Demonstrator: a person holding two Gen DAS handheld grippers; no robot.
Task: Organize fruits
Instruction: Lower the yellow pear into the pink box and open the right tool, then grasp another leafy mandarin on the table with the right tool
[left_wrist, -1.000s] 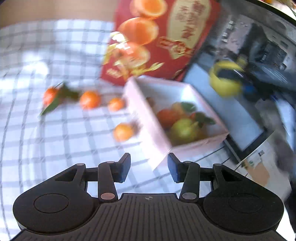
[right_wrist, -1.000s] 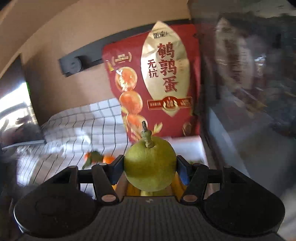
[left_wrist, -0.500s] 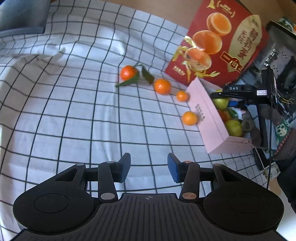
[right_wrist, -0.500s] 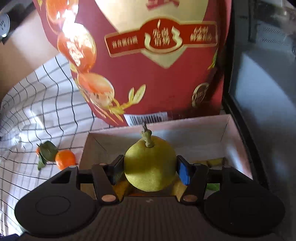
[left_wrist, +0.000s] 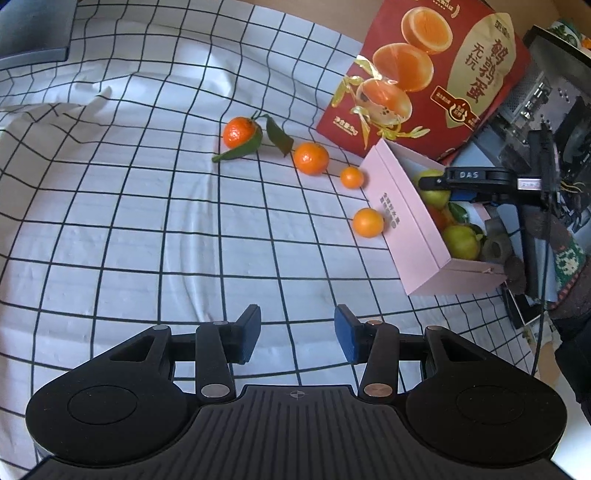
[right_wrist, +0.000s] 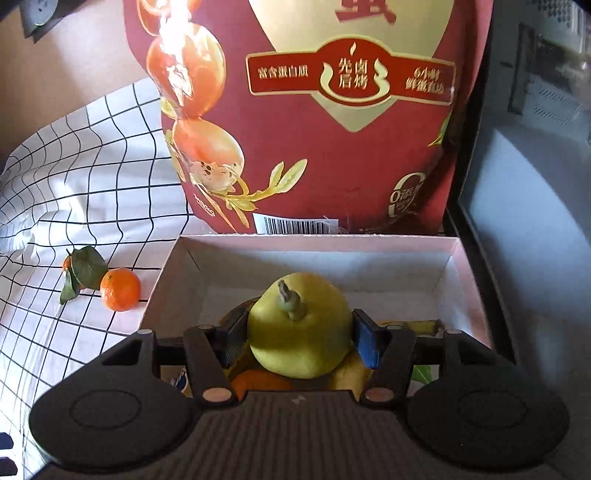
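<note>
My right gripper (right_wrist: 299, 338) is shut on a yellow-green pear (right_wrist: 299, 328) and holds it low inside the pink box (right_wrist: 317, 242), above other fruit there. In the left wrist view the same pink box (left_wrist: 410, 225) stands at the right with the pear (left_wrist: 434, 192) under the right gripper's black body (left_wrist: 480, 177). Several tangerines lie on the checked cloth left of the box: a leafy one (left_wrist: 239, 132), a larger one (left_wrist: 311, 158), a small one (left_wrist: 351, 177) and one (left_wrist: 367, 222) against the box wall. My left gripper (left_wrist: 295, 334) is open and empty over the cloth.
A tall red snack bag (right_wrist: 314, 110) stands right behind the box, also in the left wrist view (left_wrist: 424, 74). Dark equipment (left_wrist: 546, 110) and a grey surface (right_wrist: 535, 221) lie right of the box. The cloth (left_wrist: 110, 221) spreads out to the left.
My right gripper has moved forward and down into the box with the pear. The left gripper has swung from near the box to a view over the cloth, then held nearly still.
</note>
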